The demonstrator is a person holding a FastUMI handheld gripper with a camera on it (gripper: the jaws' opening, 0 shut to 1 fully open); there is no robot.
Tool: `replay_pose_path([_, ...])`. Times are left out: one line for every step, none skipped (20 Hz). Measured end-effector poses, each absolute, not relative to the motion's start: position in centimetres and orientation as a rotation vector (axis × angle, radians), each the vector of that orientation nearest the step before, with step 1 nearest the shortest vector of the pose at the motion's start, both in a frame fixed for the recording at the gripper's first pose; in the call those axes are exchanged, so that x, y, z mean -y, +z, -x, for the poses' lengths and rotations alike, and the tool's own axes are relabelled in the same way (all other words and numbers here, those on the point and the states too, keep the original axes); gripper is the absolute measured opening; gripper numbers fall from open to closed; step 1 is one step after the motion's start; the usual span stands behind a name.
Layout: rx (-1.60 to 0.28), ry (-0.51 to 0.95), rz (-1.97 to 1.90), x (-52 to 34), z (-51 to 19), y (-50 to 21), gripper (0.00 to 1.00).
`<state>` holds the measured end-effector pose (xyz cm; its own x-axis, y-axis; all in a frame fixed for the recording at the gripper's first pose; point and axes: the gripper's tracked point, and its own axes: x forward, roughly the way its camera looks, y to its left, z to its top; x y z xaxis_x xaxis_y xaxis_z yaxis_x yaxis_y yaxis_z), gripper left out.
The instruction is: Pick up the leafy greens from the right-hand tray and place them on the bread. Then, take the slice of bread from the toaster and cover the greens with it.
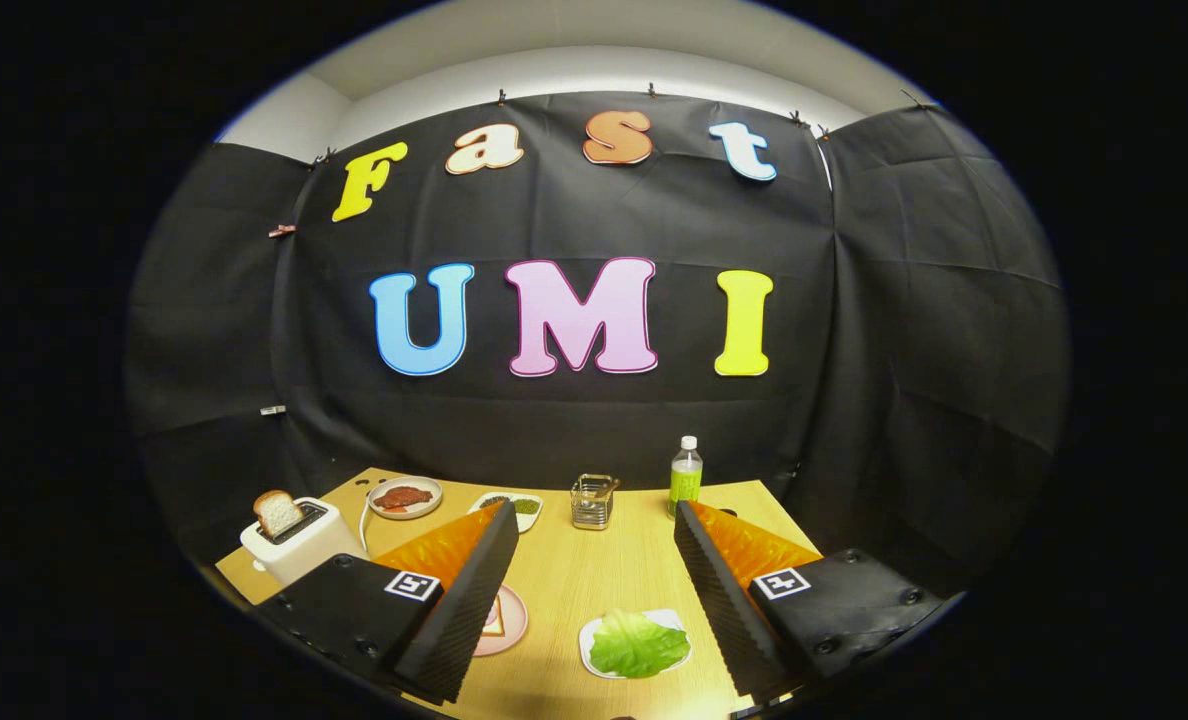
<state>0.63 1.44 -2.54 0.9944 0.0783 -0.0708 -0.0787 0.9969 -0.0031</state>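
My gripper (589,590) is held high over the table (594,580) with its fingers spread wide and nothing between them, which suits an approach before any pick. The leafy greens (637,645) lie low in the frame, a bit right of centre, on a small white tray (586,640), between my fingers and nearer the right one, so I judge the wide spread is meant to drop around the leaf. The pink plate (511,620) sits lower centre-left, half hidden behind my left finger; something pale with a red edge lies on it, probably the bread, though I can't tell for sure. The toaster (299,540) stands at the left edge of the table with a slice of bread (277,512) sticking up out of the slot, easy to pinch later. Beyond the fingers, mid-frame: a plate of red food (404,496), a dish with green bits (520,506), a wire holder (592,502), a green bottle (686,478). No step is done yet.
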Motion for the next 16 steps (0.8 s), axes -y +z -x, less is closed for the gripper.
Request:
replay_pose_path([-0.077, 0.076, 0.009, -1.3, -0.7, -2.7, 0.98])
replay_pose_path([-0.082, 0.074, 0.010, -1.2, -0.9, -2.9, 0.98])
replay_pose_path([-0.086, 0.074, 0.008, -1.1, -0.9, -3.0, 0.98])
replay_pose_path([-0.091, 0.075, 0.005, -1.1, -1.0, -3.1, 0.98])
replay_pose_path([-0.099, 0.076, 0.003, -1.1, -1.2, -3.3, 0.98])
replay_pose_path([-0.106, 0.077, 0.002, -1.1, -1.3, -3.5, 0.98])
replay_pose_path([-0.113, 0.078, 0.002, -1.1, -1.5, -3.7, 0.98])
replay_pose_path([-0.120, 0.080, 0.002, -1.0, -1.6, -4.1, 0.97])
replay_pose_path([-0.129, 0.081, 0.000, -1.1, -1.8, -4.3, 0.98])
replay_pose_path([-0.140, 0.084, -0.003, -1.1, -1.9, -4.7, 0.98])
replay_pose_path([-0.154, 0.085, -0.007, -1.2, -2.2, -5.0, 0.97])
replay_pose_path([-0.170, 0.087, -0.009, -1.2, -2.4, -5.6, 0.97])
replay_pose_path([-0.182, 0.090, -0.010, -1.3, -2.7, -6.0, 0.98])
replay_pose_path([-0.188, 0.093, -0.008, -1.3, -2.9, -6.4, 0.98])
replay_pose_path([-0.198, 0.096, -0.006, -1.3, -3.1, -6.8, 0.98])
replay_pose_path([-0.210, 0.099, -0.003, -1.3, -3.3, -7.4, 0.98])
